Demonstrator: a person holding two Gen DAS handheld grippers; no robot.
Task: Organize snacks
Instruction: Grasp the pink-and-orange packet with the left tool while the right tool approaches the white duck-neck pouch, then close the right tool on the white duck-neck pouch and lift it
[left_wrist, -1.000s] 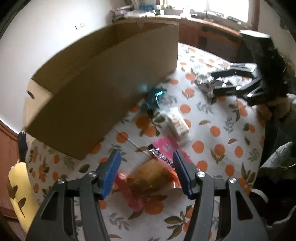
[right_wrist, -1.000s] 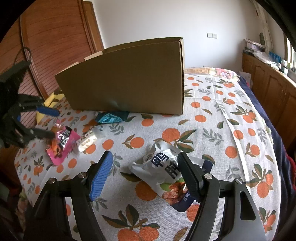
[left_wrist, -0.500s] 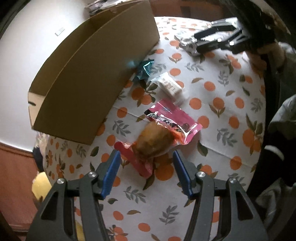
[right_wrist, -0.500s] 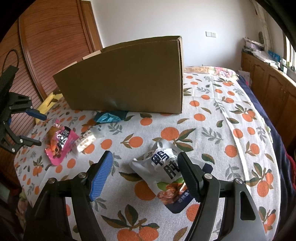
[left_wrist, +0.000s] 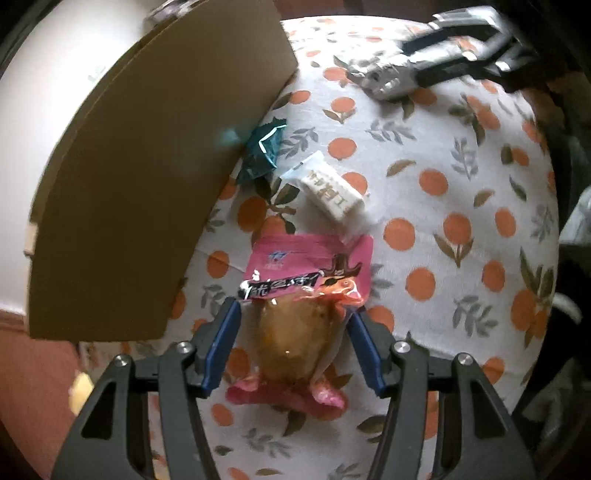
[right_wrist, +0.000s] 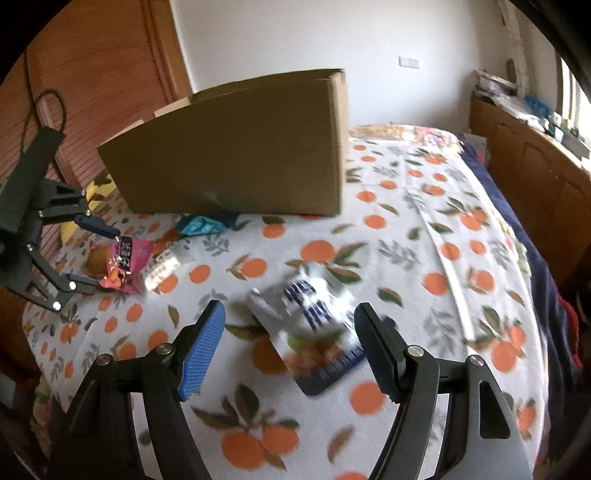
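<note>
Where box hides teal wrapper, both tools released, white pkt blurred.

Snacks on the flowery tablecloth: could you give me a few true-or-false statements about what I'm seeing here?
1. The pink snack packet lies between the left gripper's open jaws. True.
2. The teal wrapper sits inside the cardboard box. False: it lies on the cloth against the box's outer wall.
3. The right gripper is shut on the white and blue bag. False: its jaws stand open around it.
4. The white bar packet lies between teal wrapper and pink packet. True.
</note>
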